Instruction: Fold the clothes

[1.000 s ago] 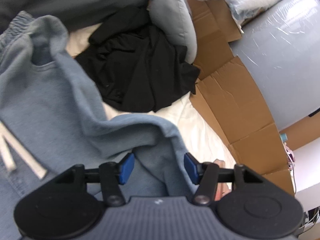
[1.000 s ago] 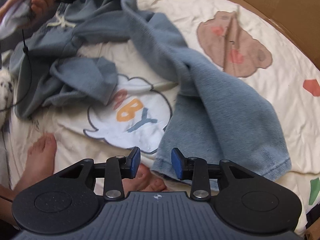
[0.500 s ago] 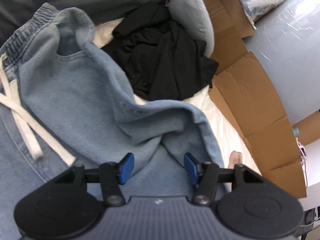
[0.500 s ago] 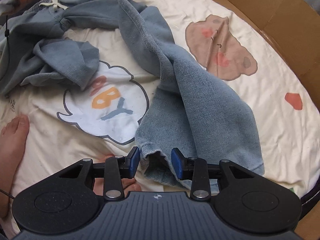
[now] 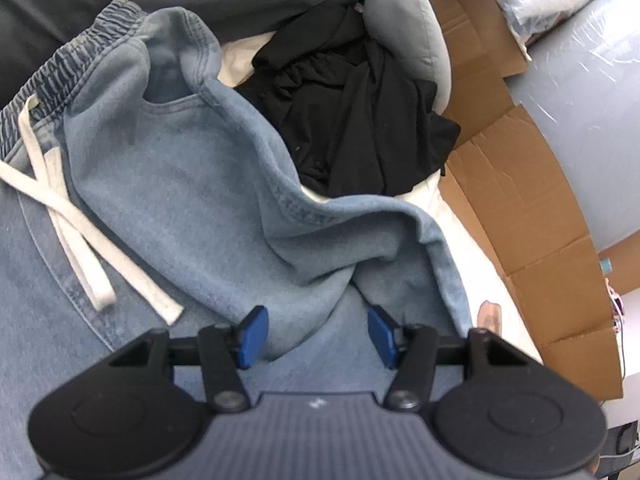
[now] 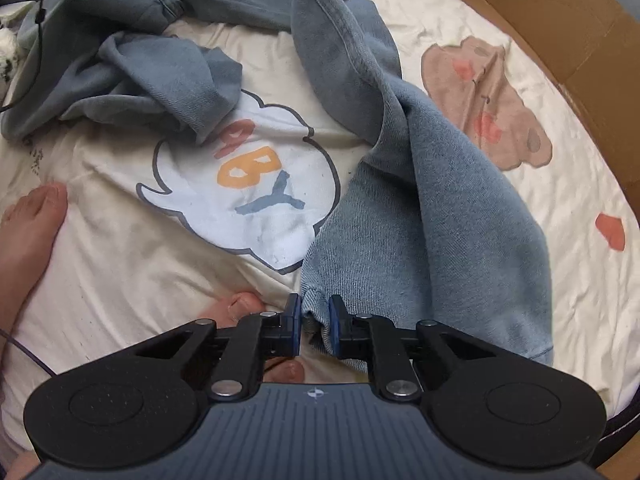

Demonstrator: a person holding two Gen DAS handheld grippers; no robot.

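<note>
Light blue sweatpants [image 5: 180,200] with a white drawstring [image 5: 72,232] and a gathered waistband [image 5: 80,52] lie rumpled on a cream sheet. My left gripper [image 5: 316,336] hovers open over the hip area; a soft fold of cloth lies between its blue pads [image 5: 252,334] without being pressed. In the right wrist view one pant leg [image 6: 440,208] runs down to my right gripper [image 6: 314,322], whose jaws are closing, with the corner of the leg hem pinched between them. The other leg [image 6: 160,76] is bunched up at the upper left.
A black garment [image 5: 352,120] lies beyond the pants beside a grey cushion [image 5: 404,28]. Cardboard [image 5: 520,208] borders the printed sheet [image 6: 120,260] on the right. A person's bare foot [image 6: 28,232] rests at the left, and toes [image 6: 240,308] show just left of the right gripper.
The right gripper's jaws have narrowed from well apart to a pinch on the leg hem. The left gripper has drifted slightly over the pants, its jaws unchanged.
</note>
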